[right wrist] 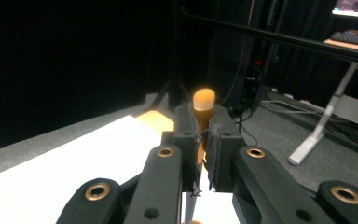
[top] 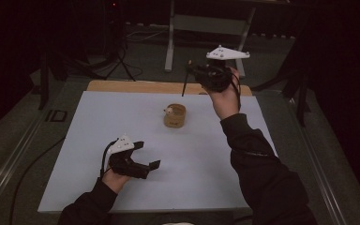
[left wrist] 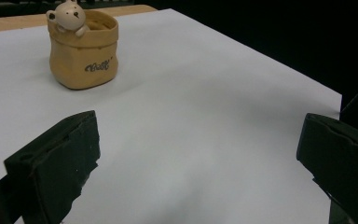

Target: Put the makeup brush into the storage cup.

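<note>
One pen in right claw; one bear pot on table.

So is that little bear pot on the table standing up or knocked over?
Standing upright. The pot rests on its base on the white table, mouth facing up, with the bear figure peeking over its rim.
</note>
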Demonstrator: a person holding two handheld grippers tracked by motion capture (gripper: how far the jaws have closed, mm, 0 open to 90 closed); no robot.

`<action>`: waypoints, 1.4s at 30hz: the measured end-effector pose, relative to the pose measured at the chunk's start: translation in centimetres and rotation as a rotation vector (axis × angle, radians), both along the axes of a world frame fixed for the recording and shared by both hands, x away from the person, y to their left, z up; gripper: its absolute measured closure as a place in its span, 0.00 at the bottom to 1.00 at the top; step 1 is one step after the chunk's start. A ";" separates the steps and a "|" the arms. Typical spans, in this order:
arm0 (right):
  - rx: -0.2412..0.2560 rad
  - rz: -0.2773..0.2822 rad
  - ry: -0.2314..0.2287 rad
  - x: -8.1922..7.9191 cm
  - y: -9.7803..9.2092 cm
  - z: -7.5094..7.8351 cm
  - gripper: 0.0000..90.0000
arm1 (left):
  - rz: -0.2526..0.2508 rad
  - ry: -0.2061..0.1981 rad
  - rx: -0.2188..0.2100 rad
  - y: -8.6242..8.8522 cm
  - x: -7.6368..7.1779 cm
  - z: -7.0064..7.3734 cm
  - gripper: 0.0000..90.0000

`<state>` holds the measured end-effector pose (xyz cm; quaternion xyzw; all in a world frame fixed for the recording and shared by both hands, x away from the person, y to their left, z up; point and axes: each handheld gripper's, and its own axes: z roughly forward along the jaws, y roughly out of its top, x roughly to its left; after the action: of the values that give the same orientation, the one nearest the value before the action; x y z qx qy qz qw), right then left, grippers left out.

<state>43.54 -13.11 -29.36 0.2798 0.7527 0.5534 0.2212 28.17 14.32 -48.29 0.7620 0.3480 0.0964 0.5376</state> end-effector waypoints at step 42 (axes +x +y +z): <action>-0.058 -0.086 0.239 5.6 2.7 -8.1 0.93 | 0.016 -0.009 -0.013 0.6 0.0 -0.3 0.00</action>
<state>49.15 -10.40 -37.48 0.3690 0.7768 0.4840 0.1615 28.13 14.88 -48.56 0.7551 0.3524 0.1018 0.5434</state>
